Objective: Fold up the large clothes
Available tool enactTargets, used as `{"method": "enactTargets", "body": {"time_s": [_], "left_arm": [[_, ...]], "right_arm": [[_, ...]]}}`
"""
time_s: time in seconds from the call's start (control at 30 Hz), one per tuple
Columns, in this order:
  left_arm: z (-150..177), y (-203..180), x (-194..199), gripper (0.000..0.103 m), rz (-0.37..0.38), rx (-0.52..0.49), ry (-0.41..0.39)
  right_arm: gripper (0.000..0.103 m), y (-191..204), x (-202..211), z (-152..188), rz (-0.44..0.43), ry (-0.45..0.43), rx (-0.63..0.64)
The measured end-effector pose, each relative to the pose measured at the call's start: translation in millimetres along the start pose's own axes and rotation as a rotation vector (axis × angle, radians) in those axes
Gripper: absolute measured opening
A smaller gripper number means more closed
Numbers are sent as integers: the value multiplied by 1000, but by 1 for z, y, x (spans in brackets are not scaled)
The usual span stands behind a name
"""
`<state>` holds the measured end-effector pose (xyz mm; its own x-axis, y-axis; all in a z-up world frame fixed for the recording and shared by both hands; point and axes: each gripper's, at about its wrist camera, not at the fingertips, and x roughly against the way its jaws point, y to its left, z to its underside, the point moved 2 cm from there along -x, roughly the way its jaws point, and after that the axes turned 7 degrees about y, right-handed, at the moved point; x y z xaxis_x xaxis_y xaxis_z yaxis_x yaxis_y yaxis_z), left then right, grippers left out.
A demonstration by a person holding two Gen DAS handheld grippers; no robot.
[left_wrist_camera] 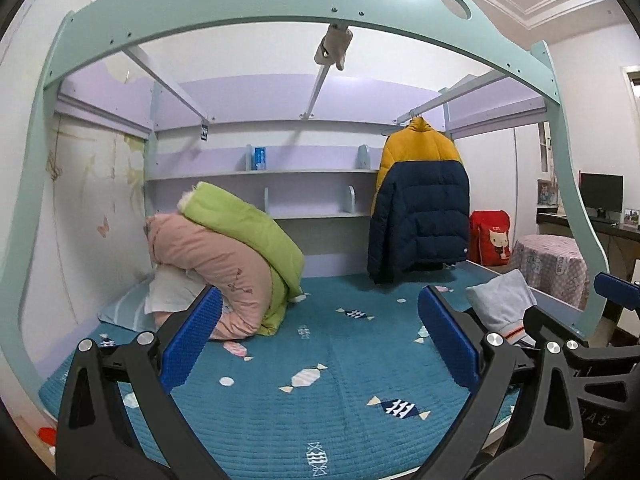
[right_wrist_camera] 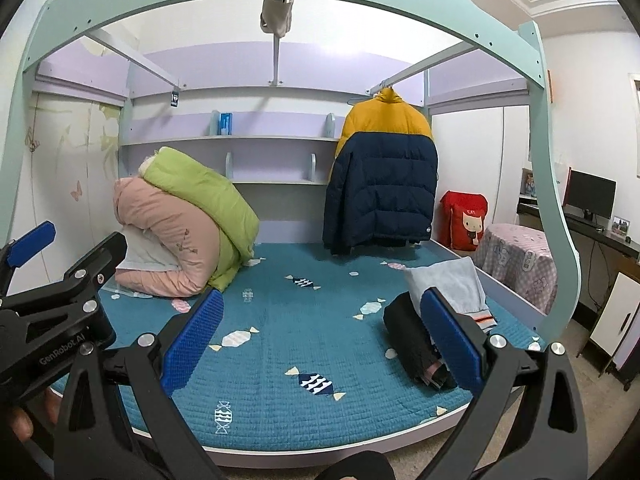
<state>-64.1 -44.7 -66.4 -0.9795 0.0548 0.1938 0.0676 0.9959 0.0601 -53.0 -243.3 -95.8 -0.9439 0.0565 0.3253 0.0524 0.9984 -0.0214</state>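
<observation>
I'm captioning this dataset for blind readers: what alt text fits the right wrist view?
Open right gripper hovers above a blue bed; a yellow-and-navy puffer jacket hangs behind, with folded clothes to the right and pink and green quilts to the left.

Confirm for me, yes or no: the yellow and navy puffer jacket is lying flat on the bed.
No, the puffer jacket hangs from a rail under the upper bunk, above the blue quilted bed cover.
</observation>
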Motion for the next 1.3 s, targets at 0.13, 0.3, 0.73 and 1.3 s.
{"method": "enactTargets", "body": {"time_s": [0.13,0.3,0.73,1.3], "left_arm": [[-2,-1,-2,98,5,0,13],[-2,-6,-1,98,10,-1,15],[-2,-9,-2,98,22,-1,12],[-3,-10,-2,98,23,-2,11]], "right_arm": [[95,0,1,1,9,-3,0],[95,3,6,2,30,-8,-3],[95,1,11,4,43,-6,-10],[95,0,16,6,43,-9,-20]]}}
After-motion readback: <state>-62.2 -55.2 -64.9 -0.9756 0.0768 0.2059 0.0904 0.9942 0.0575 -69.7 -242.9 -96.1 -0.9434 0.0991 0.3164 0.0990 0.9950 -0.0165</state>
